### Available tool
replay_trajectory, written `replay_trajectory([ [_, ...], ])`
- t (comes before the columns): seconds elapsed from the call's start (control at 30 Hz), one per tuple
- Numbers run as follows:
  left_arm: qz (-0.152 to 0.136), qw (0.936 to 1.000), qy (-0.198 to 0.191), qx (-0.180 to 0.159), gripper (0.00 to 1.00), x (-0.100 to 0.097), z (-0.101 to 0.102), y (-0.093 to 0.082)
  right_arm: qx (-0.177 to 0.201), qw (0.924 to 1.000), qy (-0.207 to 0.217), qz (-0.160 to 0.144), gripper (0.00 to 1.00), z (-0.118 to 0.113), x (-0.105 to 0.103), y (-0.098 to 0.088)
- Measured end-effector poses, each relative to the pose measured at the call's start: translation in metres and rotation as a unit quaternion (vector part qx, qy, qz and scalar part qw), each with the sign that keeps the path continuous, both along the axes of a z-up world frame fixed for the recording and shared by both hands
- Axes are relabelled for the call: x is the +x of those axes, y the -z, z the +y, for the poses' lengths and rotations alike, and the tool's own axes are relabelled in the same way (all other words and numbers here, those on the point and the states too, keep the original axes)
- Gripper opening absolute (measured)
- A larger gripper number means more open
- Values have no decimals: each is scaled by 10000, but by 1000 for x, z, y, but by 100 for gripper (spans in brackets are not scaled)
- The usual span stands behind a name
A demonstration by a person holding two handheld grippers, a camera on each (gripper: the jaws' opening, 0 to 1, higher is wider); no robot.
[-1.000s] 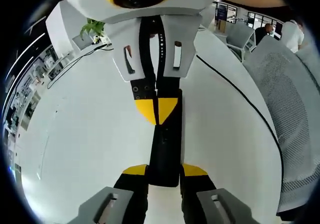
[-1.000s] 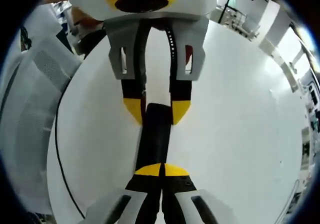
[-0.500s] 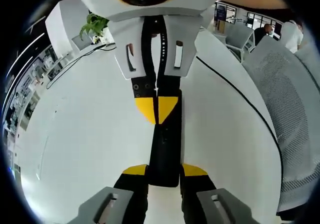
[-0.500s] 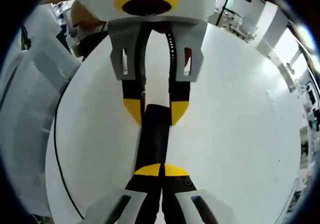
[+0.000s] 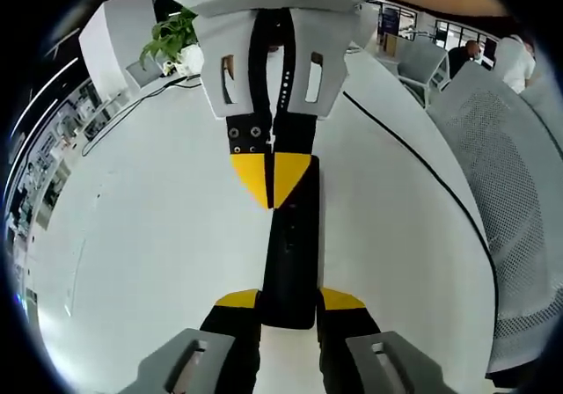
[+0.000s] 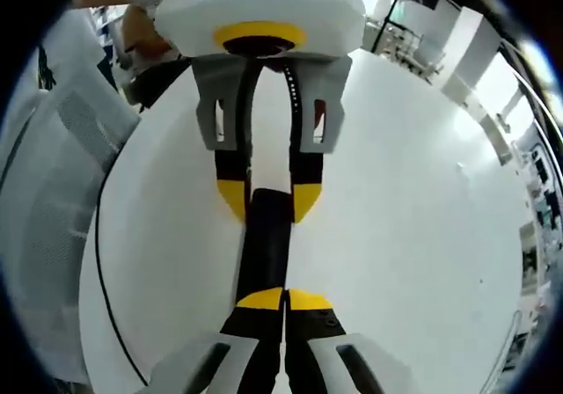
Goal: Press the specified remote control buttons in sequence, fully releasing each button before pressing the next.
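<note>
Two grippers working one remote control on the white table

Left gripper view: the left gripper (image 5: 288,304) is pinching the near end of the black remote control (image 5: 290,253) between its jaws, while the right gripper (image 5: 271,181), tips pressed together, is poking down on the remote's far half. Right gripper view: the right gripper (image 6: 284,299) has its tips shut and sitting on the remote control (image 6: 264,244), with the left gripper (image 6: 267,202) clamping the far end beyond them. I'd say lift straight off, fully clear, before going for the next button.
</note>
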State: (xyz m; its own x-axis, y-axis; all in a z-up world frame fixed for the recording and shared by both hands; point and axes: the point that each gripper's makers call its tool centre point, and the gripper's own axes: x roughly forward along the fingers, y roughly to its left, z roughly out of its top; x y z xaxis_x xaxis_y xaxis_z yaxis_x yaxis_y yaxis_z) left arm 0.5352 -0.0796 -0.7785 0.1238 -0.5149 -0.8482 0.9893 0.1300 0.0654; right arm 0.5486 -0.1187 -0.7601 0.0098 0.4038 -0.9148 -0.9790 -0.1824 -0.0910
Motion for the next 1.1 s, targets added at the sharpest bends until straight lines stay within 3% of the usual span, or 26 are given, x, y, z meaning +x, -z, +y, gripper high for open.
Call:
replay_trajectory([
  [0.77, 16, 10000, 6, 35, 23, 0, 0, 0, 139, 9996, -106, -238, 0, 5, -1, -29],
  [1.1, 15, 10000, -2, 35, 23, 0, -1, -1, 114, 9997, -121, -180, 0, 4, -6, -24],
])
